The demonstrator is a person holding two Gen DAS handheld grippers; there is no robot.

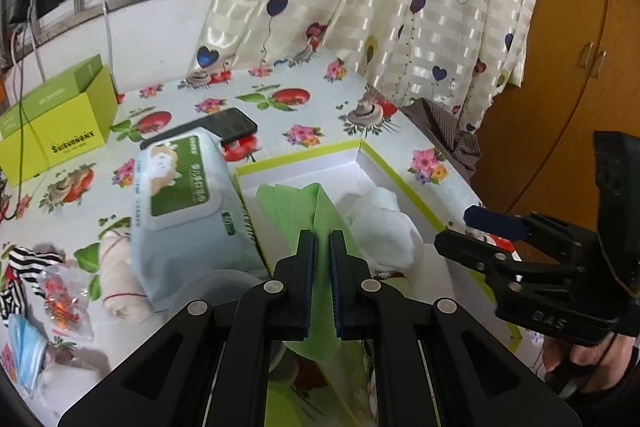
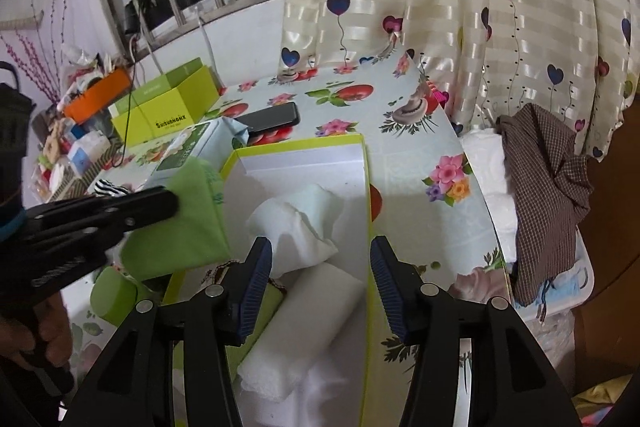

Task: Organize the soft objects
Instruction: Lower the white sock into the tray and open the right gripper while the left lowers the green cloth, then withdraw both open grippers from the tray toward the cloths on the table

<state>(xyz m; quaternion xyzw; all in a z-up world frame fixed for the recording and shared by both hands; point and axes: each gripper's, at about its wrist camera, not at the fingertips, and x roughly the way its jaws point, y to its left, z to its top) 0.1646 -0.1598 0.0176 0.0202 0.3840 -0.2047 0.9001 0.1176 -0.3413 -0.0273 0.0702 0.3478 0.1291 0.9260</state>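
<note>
My left gripper [image 1: 323, 251] is shut on a green cloth [image 1: 298, 211] that hangs over the left side of a shallow white box with a yellow-green rim [image 1: 404, 183]. A crumpled white cloth [image 1: 384, 231] lies inside the box. In the right wrist view my right gripper [image 2: 320, 279] stands open above the box [image 2: 366, 187], over a folded white towel [image 2: 308, 323] and the crumpled white cloth [image 2: 296, 223]; its pads touch nothing. The left gripper [image 2: 170, 205] shows there at the left, pinching the green cloth [image 2: 180, 231]. The right gripper [image 1: 456, 229] appears at the box's right edge.
A wet-wipes pack [image 1: 180, 195], a black phone [image 1: 232, 125] and a lime-green carton [image 1: 60, 131] sit left of the box. A rolled beige towel [image 1: 120, 275], striped cloth [image 1: 20, 263], snack packet [image 1: 60, 299] and blue mask [image 1: 24, 351] lie nearer. A brown checked cloth [image 2: 548, 187] hangs past the table's right edge.
</note>
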